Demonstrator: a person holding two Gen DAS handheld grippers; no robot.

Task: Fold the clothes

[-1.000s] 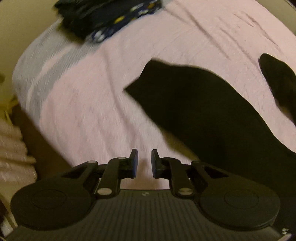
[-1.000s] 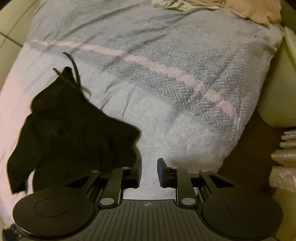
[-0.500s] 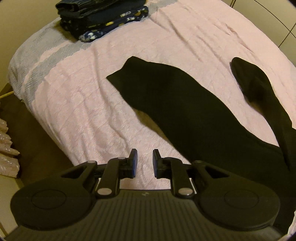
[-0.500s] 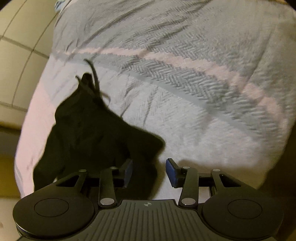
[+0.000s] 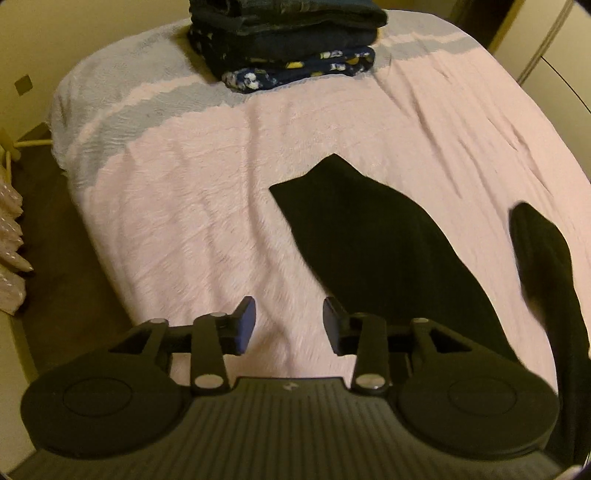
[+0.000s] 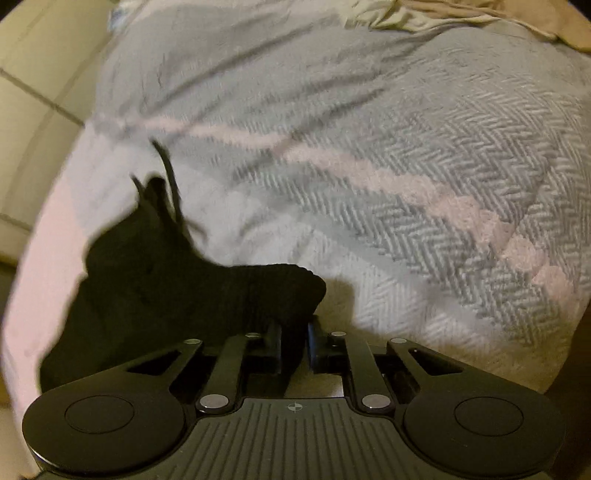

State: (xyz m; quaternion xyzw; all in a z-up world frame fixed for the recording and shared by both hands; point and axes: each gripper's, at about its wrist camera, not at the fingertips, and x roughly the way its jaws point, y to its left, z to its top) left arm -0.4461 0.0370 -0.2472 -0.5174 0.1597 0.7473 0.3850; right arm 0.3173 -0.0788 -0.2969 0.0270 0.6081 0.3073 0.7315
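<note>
Black trousers lie on the bed. In the left wrist view one leg (image 5: 369, 236) runs up the middle right and the other leg (image 5: 543, 251) lies at the far right. My left gripper (image 5: 289, 317) hovers over bare pink blanket just left of the near leg. Its jaws are opening and nothing is between them. In the right wrist view the waist end of the trousers (image 6: 166, 280) is bunched at the left, with a drawstring (image 6: 168, 173) trailing up. My right gripper (image 6: 294, 332) is closing, and a fold of the black fabric is pinched between its jaws.
A stack of folded dark clothes (image 5: 284, 40) sits at the far end of the pink and grey blanket (image 5: 184, 206). The bed's edge drops to dark floor (image 5: 62, 280) at the left. A beige garment (image 6: 480, 14) lies crumpled at the top of the right wrist view.
My left gripper's jaws have spread wide, and the trouser leg now sits farther right in its view. My right gripper came down onto the waist end, opened, then closed on the fabric.
</note>
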